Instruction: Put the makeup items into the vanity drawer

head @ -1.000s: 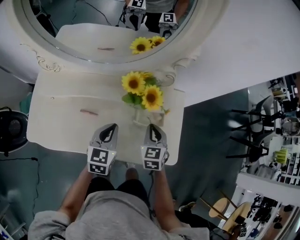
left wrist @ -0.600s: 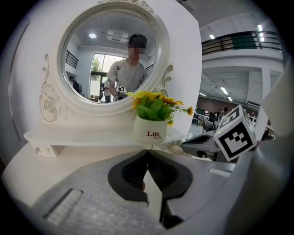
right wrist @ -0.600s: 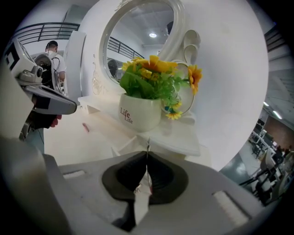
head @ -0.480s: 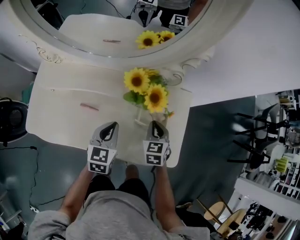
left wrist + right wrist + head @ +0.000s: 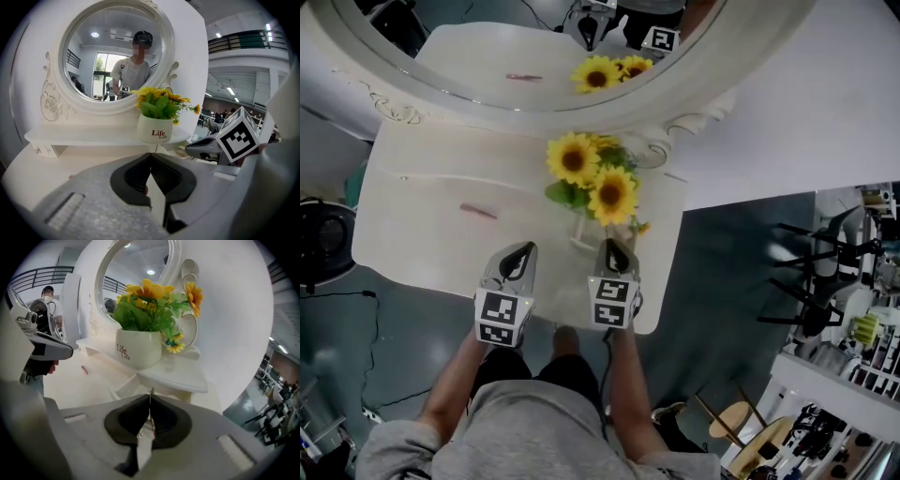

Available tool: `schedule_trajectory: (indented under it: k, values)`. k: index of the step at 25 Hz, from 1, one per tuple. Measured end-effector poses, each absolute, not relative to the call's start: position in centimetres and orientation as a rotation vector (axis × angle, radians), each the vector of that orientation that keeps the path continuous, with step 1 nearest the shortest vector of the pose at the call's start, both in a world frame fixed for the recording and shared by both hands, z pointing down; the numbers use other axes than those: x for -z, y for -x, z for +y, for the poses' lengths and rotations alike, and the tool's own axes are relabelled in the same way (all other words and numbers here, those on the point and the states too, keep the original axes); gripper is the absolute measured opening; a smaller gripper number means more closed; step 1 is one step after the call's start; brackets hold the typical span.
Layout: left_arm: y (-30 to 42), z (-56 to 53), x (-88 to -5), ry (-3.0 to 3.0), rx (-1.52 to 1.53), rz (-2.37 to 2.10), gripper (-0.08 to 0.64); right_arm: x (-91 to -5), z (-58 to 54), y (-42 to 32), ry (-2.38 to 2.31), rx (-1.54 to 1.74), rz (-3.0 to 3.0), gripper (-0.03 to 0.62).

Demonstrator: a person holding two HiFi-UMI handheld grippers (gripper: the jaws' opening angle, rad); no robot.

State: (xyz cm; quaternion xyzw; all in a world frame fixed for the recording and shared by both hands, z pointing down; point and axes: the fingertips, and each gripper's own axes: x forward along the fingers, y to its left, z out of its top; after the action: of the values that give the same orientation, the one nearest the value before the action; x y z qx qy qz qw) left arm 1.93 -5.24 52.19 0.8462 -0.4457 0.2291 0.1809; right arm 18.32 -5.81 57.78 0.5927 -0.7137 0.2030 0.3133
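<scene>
**Desk:** What fills the frame?

**Photographer:** A white vanity table (image 5: pixel 412 253), seen from overhead, with its round mirror (image 5: pixel 487 52) at the back. The glass shows the tabletop and the flowers over again.

**Desk:** And on the table?

**Photographer:** A white pot of sunflowers (image 5: pixel 595 183) stands at the right, close to the mirror frame (the pot reads "Life" in red). The blooms lean over the tabletop.

**Desk:** The tools?

**Photographer:** Two hand-held grippers hover side by side over the table's front edge, pointing toward the mirror. The left gripper (image 5: pixel 525 249) has its jaws pressed together with nothing between them. The right gripper (image 5: pixel 615 244) is the same, jaws closed tip to tip and empty, and it sits just in front of the pot.

**Desk:** Where is the makeup?

**Photographer:** One slim pinkish-red makeup stick (image 5: pixel 478 212) lies flat on the bare tabletop, left of the pot. It is beyond the left gripper and apart from both. What kind of stick it is cannot be made out.
</scene>
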Motion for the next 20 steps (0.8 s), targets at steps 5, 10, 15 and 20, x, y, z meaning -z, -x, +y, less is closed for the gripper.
schedule_trajectory:
  k: [5, 10, 15, 20]
  values:
    - [-1.9, -5.2, -52.2, -2.392, -0.652, -1.253, 0.011, -57.5, -6.0, -18.5, -1.615, -0.544, -1.892, 0.011]
    - [-1.8, -5.3, -52.2, -2.393, -0.649, -1.254, 0.011, -57.2, -6.1, -18.0, -1.631, -0.59, -1.943, 0.176]
    - [-1.9, -5.1, -52.1, -2.393, -0.648, -1.252, 0.011, -57.2, -5.8, -18.0, -1.629, -0.579, -1.938, 0.177]
    - [-2.1, -5.3, -51.3, -2.413, -0.636, -1.26, 0.011, -56.6, -5.6, -17.9, -1.631, -0.564, -1.949, 0.176]
